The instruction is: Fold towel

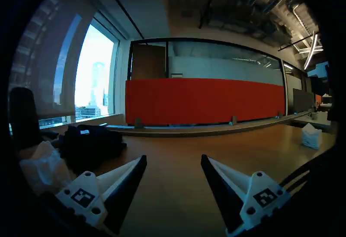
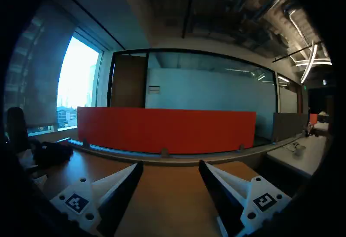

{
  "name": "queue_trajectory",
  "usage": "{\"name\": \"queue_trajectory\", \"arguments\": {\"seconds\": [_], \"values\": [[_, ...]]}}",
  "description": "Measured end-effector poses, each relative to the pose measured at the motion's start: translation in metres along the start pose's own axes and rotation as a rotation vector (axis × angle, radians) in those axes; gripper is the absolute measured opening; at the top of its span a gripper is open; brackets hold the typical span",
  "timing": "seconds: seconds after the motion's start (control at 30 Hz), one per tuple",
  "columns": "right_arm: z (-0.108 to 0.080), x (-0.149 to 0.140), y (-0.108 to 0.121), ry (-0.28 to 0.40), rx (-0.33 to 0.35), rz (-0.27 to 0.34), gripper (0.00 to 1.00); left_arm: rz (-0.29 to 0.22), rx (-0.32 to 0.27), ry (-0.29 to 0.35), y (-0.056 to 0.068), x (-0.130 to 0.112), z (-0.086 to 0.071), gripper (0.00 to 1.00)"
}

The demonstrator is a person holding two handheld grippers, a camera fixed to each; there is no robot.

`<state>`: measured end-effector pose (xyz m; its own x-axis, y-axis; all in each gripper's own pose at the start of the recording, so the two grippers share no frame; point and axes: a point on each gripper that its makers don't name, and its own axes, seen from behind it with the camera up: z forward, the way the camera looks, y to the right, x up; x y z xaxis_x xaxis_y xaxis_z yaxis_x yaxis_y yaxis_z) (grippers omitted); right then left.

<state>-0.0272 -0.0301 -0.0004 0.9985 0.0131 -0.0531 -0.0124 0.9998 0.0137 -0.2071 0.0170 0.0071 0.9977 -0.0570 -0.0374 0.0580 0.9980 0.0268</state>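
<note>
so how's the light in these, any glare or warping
Left gripper view: the window is blown out white, the dark bundle below it loses detail in shadow, and the red partition bows from fisheye. Right gripper view: the window glares too, the ceiling strip light flares, the desk looks dim.

We face a desk, our left gripper above it, a partition panel along its far edge, a window behind at left, a heap of fabric on the desk's left (a chair beside it), a crumpled bundle at far right.
</note>
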Motion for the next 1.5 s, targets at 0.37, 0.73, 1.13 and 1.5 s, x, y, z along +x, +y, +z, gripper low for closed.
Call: {"name": "queue_trajectory", "arguments": {"seconds": [0.37,0.73,1.13,1.5], "values": [[0.003,-0.019,0.015,0.004,-0.019,0.017,1.00,-0.001,0.000,0.001,0.001,-0.002,0.000,0.93],[0.006,-0.041,0.023,0.041,-0.014,0.042,1.00,-0.001,0.001,0.001,0.002,-0.003,0.000,0.93],[0.005,-0.085,0.033,0.034,-0.021,0.057,1.00,-0.001,0.001,0.001,0.002,-0.003,0.001,0.93],[0.004,-0.128,0.050,0.024,-0.028,0.078,1.00,-0.001,0.001,0.001,0.002,-0.003,0.001,0.93]]}}
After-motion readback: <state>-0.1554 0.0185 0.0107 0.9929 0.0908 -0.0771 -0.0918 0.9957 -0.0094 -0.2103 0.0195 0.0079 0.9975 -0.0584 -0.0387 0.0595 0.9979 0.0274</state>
